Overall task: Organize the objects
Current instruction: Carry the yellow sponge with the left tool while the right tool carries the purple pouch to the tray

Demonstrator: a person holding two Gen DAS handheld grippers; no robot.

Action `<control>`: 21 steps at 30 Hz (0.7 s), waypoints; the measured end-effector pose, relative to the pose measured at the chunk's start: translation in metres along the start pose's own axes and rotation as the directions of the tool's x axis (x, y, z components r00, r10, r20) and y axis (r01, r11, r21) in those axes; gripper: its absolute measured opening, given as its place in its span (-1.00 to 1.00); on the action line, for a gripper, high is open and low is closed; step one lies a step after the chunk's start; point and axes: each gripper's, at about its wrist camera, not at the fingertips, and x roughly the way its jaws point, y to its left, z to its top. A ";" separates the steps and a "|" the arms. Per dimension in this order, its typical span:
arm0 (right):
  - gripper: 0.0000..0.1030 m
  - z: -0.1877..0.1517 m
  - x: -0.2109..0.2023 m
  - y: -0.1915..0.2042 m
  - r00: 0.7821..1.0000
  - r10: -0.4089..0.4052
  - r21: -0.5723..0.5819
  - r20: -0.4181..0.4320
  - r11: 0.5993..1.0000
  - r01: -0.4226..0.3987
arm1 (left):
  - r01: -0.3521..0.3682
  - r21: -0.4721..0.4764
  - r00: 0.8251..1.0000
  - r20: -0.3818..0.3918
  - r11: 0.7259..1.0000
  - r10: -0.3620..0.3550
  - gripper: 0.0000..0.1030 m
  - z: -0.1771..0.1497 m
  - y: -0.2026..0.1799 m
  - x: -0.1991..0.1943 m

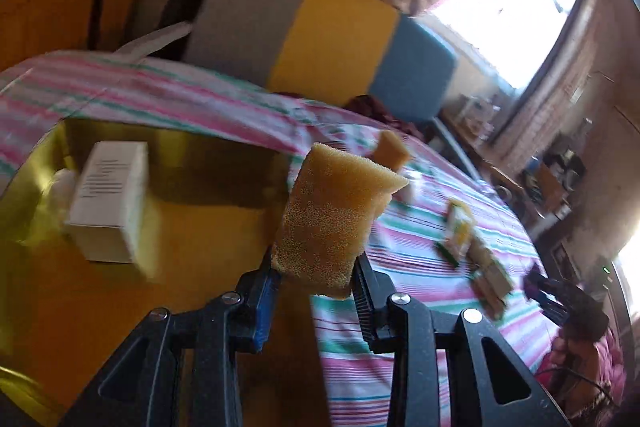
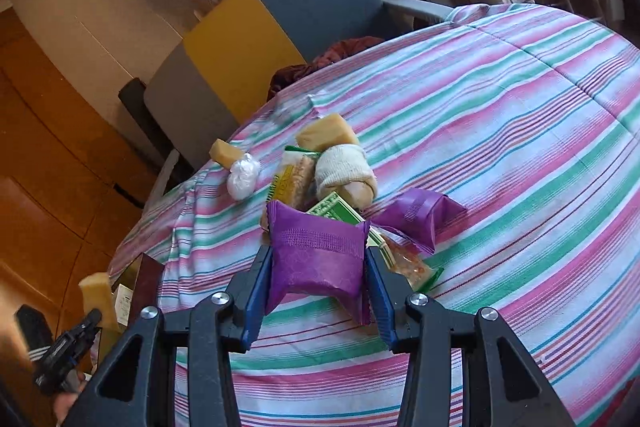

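We hold the sponge in the left tongs, pinched at its lower end above the yellow box; we should release it low, clear of the white carton. Right tongs clamp a purple packet over the bed.

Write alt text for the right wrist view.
The right gripper holds a purple packet above a striped tablecloth. Behind it lies a pile with another purple packet, a green box and sponges.
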 end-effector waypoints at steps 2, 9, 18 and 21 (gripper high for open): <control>-0.11 0.001 -0.005 0.005 1.000 0.001 -0.018 0.030 1.000 -0.001 | -0.036 -0.031 0.999 -0.010 0.999 0.036 -0.34 0.005 0.017 0.003; -0.11 -0.005 -0.013 0.052 0.997 -0.010 -0.196 0.074 0.980 0.025 | -0.171 -0.144 0.974 -0.172 0.975 0.145 -0.34 0.016 0.072 0.032; -0.11 -0.046 0.008 0.162 0.988 0.154 -0.363 -0.034 0.919 -0.156 | -0.259 -0.179 0.952 -0.211 0.949 0.220 -0.34 0.029 0.097 0.056; -0.11 -0.061 0.020 0.196 0.975 0.205 -0.392 -0.084 0.893 -0.221 | -0.279 -0.190 0.948 -0.212 0.941 0.238 -0.32 0.037 0.103 0.063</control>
